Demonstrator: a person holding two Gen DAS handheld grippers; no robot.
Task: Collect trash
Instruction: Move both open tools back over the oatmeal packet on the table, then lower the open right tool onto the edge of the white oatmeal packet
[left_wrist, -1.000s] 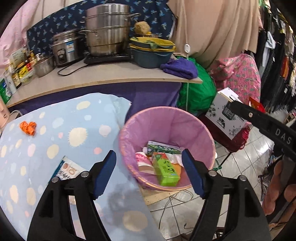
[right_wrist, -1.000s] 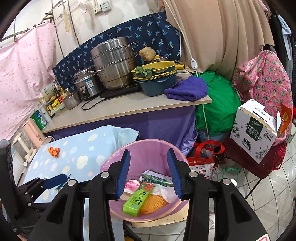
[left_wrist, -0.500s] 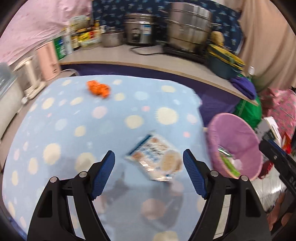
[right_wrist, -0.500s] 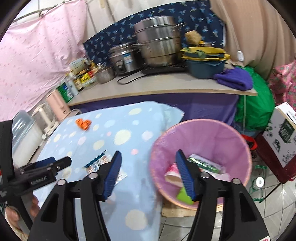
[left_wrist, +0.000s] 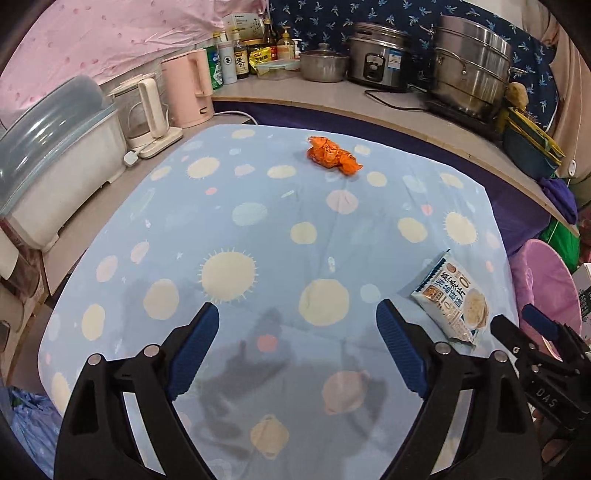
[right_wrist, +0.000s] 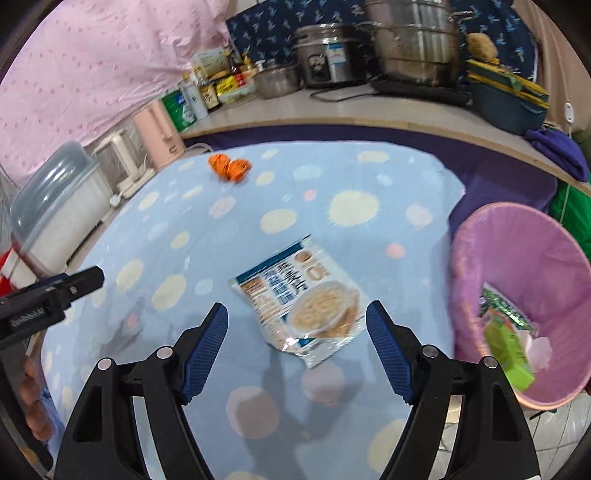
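A white and blue snack packet (right_wrist: 299, 295) lies flat on the blue spotted tablecloth (right_wrist: 332, 184), just ahead of my right gripper (right_wrist: 297, 341), which is open and empty above it. The packet also shows in the left wrist view (left_wrist: 452, 299), to the right of my open, empty left gripper (left_wrist: 297, 347). A crumpled orange wrapper (left_wrist: 332, 157) lies at the far side of the cloth; it also shows in the right wrist view (right_wrist: 229, 167). A pink-lined trash bin (right_wrist: 517, 258) stands off the table's right edge with a green carton (right_wrist: 508, 354) and other trash inside.
A white appliance with a clear lid (left_wrist: 55, 158), a kettle (left_wrist: 147, 107) and a pink jug (left_wrist: 188, 86) stand along the left. A counter (left_wrist: 369, 99) behind holds pots, a rice cooker (left_wrist: 380, 59), bottles and stacked bowls. Purple cloth (right_wrist: 557, 151) hangs at the counter's right end.
Both grippers have swung left from over the bin to above the table. The packet now lies right before the right gripper. Both stay open and empty.
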